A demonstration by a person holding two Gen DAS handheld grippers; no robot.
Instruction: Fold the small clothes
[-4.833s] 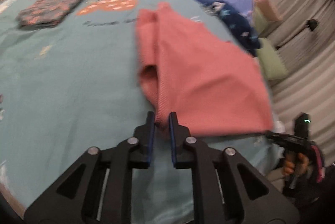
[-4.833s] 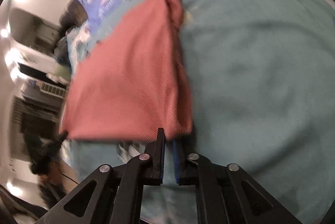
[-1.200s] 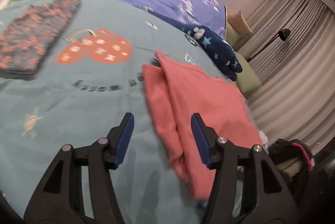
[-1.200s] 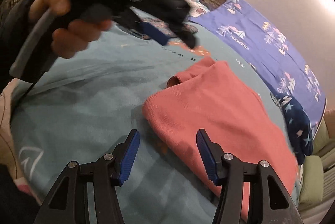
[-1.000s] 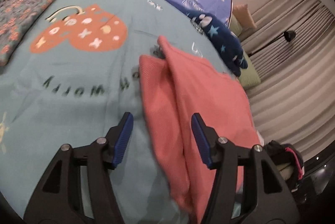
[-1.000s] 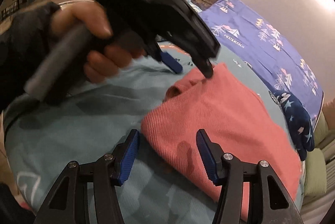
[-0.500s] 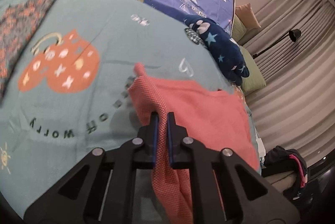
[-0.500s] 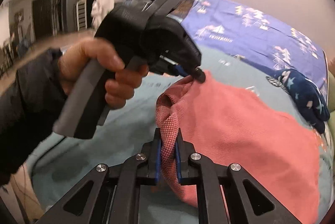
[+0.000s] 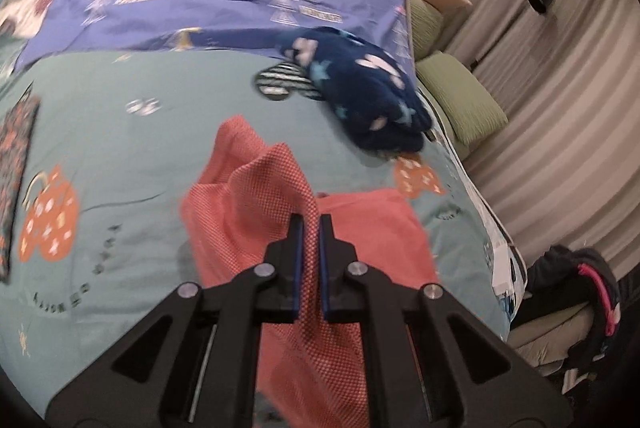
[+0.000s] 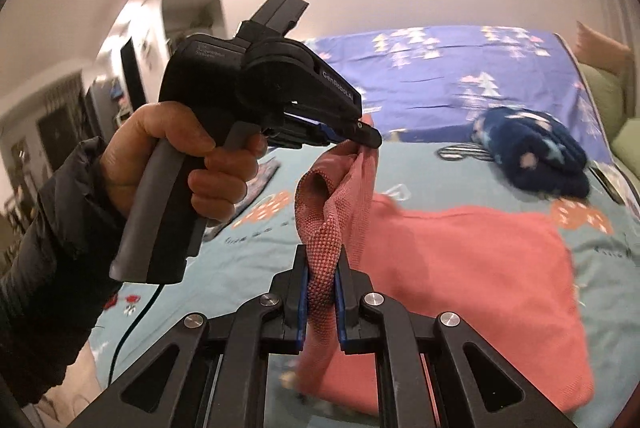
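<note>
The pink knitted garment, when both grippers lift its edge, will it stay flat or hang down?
Probably hangs limp: the pink garment droops in folds between the right gripper and left gripper. Likely light, as the pinched corners alone raise it. The coarse knit probably resists slipping.

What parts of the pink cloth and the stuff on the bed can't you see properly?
- Pink garment: near end hidden behind the left gripper, left wrist view.
- Its type: bunched, unclear.
- Patterned cloth: cut off by the left edge.
- Bedspread lettering: blurred.
</note>
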